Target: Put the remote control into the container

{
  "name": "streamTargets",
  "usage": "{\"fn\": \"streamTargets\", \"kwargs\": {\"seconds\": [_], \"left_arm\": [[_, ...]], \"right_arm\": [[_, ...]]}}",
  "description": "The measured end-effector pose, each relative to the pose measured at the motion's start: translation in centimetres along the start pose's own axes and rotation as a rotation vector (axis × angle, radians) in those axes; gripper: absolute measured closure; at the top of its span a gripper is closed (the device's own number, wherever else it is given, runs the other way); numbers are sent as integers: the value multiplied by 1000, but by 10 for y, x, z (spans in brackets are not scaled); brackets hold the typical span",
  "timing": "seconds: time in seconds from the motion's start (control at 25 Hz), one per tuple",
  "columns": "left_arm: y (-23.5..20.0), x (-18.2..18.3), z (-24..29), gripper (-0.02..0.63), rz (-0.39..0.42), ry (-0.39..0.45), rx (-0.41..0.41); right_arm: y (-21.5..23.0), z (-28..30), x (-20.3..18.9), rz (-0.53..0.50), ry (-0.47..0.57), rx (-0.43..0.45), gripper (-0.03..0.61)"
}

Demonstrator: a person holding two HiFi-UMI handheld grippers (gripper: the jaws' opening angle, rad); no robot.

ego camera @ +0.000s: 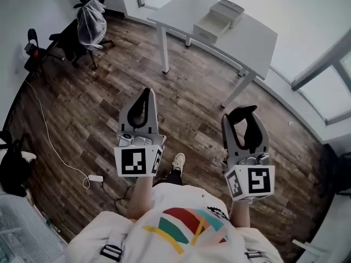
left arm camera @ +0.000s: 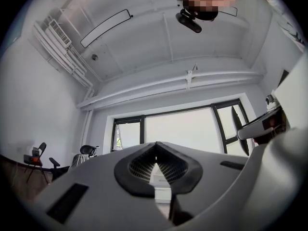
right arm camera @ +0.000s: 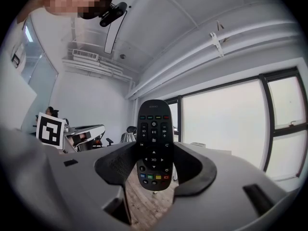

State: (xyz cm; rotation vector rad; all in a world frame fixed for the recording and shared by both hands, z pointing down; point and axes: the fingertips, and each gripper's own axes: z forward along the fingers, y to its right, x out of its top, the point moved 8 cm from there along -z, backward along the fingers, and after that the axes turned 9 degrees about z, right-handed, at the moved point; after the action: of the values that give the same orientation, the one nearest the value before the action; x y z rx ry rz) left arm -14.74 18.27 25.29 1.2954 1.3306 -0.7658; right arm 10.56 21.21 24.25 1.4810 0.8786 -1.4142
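The right hand-held gripper [right arm camera: 154, 154] pinches a slim black remote control with coloured buttons [right arm camera: 154, 138] by its lower half, upright and with the buttons facing the camera. The left hand-held gripper [left arm camera: 155, 148] is pressed together on nothing. Both hover over the dark wood-plank floor [ego camera: 98, 119]. Well ahead stands a pale grey counter [ego camera: 252, 40] bearing a whitish rectangular container [ego camera: 218, 19]. The remote is best carried steadily in a firm pinch, lowered inside the container's walls, and only then released.

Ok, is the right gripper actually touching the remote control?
Touching. In the right gripper view the right gripper clamps the remote control upright, both jaws pressed against its sides.
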Motion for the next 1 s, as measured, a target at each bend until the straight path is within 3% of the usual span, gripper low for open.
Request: {"fn": "streamTargets", "kwargs": {"seconds": [0.2,0.64,0.84,1.0], "left_arm": [[-25,-10,32,606,3,-5,6],[-49,-47,90,606,-46,-62,-26],[-53,-66,118,606,-30,-89,17],[-66,-76,146,606,18,-113,90]], "right_arm": [[-2,46,2,2,-7,19,336],[26,101,6,-14,-65,-65,336],[55,142,-11,27,-112,-54,336],[71,197,-14,27,-107,20,336]]}}
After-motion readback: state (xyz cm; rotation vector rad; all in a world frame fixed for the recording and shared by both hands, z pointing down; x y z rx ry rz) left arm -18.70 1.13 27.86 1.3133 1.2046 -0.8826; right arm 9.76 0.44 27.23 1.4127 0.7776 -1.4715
